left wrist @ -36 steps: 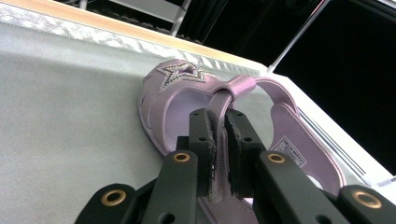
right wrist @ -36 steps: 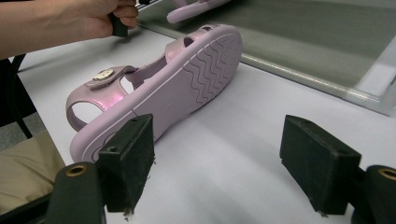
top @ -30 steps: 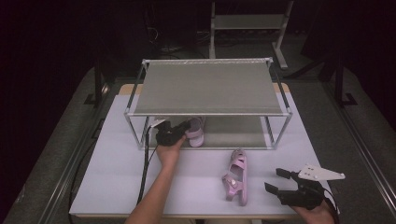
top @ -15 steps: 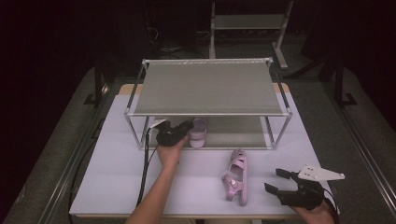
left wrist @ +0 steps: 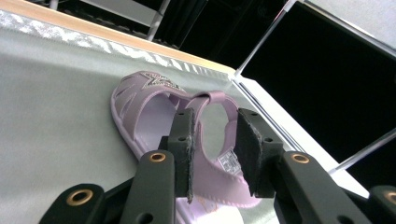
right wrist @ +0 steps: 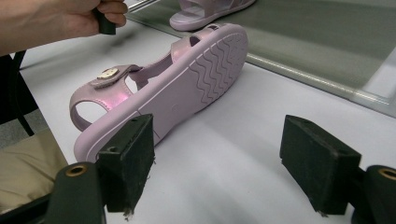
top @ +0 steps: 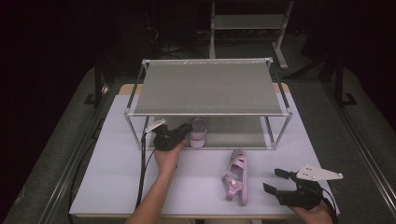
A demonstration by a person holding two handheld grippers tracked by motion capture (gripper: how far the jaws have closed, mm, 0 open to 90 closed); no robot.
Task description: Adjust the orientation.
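A pink sandal [top: 198, 132] [left wrist: 154, 116] lies flat on the lower shelf [top: 233, 133] of a metal rack, a star on its toe. My left gripper [top: 186, 129] [left wrist: 215, 135] sits just behind its heel strap, jaws a little apart, with the strap showing past the pads and nothing pinched between them. The second pink sandal [top: 236, 175] [right wrist: 187, 74] lies on its side on the white table, sole toward my right gripper [top: 274, 181] [right wrist: 224, 154]. That gripper stands open a short way to its right, near the front edge.
The two-tier rack's grey top shelf [top: 205, 86] overhangs the lower one, with thin posts [top: 134, 128] at the front corners. The white table [top: 107, 172] has bare room at left. A cable [top: 141, 172] trails from the left gripper. Dark floor surrounds the table.
The left gripper pushed the sandal slightly farther right and deeper under the rack a second ago, then held still. The right gripper and the second sandal have not moved.
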